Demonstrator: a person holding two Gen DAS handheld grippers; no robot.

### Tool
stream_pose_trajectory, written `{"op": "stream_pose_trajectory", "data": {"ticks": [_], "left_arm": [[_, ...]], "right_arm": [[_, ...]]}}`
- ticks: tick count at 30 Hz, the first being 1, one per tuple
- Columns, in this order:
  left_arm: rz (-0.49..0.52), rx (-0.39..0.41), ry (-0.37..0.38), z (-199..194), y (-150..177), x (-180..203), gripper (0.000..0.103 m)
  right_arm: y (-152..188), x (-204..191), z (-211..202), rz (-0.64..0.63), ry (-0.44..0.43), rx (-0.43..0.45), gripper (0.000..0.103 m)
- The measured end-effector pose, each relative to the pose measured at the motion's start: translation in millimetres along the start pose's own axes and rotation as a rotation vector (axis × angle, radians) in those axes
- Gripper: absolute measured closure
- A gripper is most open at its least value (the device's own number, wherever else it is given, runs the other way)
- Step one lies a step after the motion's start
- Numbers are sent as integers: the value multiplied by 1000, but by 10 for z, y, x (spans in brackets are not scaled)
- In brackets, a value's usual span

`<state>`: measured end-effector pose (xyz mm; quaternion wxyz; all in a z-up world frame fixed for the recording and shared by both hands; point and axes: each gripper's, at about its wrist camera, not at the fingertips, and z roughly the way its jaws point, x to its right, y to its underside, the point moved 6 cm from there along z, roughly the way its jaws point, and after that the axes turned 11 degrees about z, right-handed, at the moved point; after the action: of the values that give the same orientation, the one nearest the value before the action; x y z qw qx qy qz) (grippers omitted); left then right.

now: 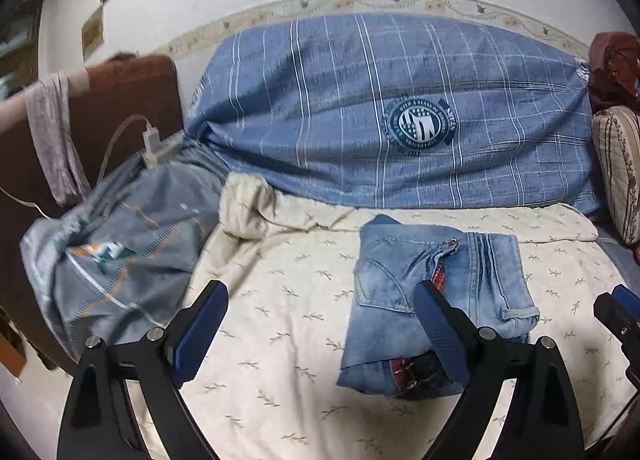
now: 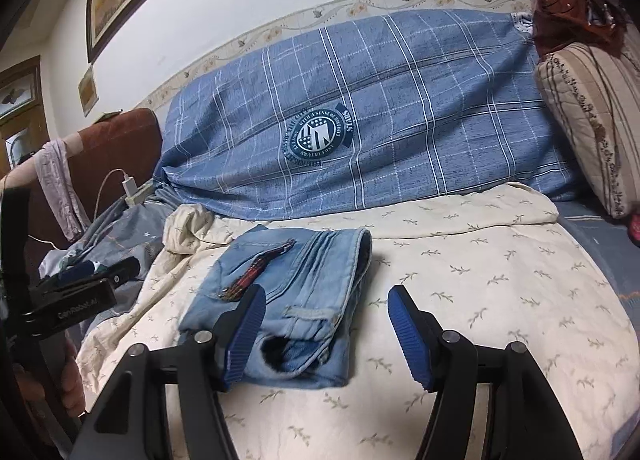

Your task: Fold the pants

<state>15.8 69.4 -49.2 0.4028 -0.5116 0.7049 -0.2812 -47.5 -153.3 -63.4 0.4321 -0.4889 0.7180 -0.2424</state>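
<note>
Folded jeans (image 2: pixel 284 300) lying flat on the cream leaf-print sheet (image 2: pixel 500 300), near the bed's middle, in front of the blue plaid cover (image 2: pixel 400 120) along the wall edge. Left gripper (image 1: pixel 320 324) spread wide, holding nothing, raised off the denim. Right gripper (image 2: pixel 326 332) partly open, also empty, above the jeans' near edge. Grey bedding (image 1: pixel 120 252) bunched at the left edge.

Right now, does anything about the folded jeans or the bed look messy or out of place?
Mostly tidy. The folded jeans lie in a compact stack on the cream sheet, but a red plaid strip, perhaps lining, pokes out across the top. The sheet is bunched at its far left corner.
</note>
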Motion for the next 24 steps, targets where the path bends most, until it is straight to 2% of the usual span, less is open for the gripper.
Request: {"op": "stream_pose_trajectory", "data": {"ticks": [8,10,15,24], "left_arm": [[66,78,-71,-447,-90,-66,9],[70,96,-81,-543,-127,-84,4],[71,140,-87,-757,-194,-120,3],[48,170,-76,-996,-250,-174,2]], "right_arm": [[104,-139,-261,8,-10,1,36],[123,-189,-324,-2,-11,4,36],[117,-320,-496,-32,-18,20,36],[10,-484,-771,-52,-18,63,36]]}}
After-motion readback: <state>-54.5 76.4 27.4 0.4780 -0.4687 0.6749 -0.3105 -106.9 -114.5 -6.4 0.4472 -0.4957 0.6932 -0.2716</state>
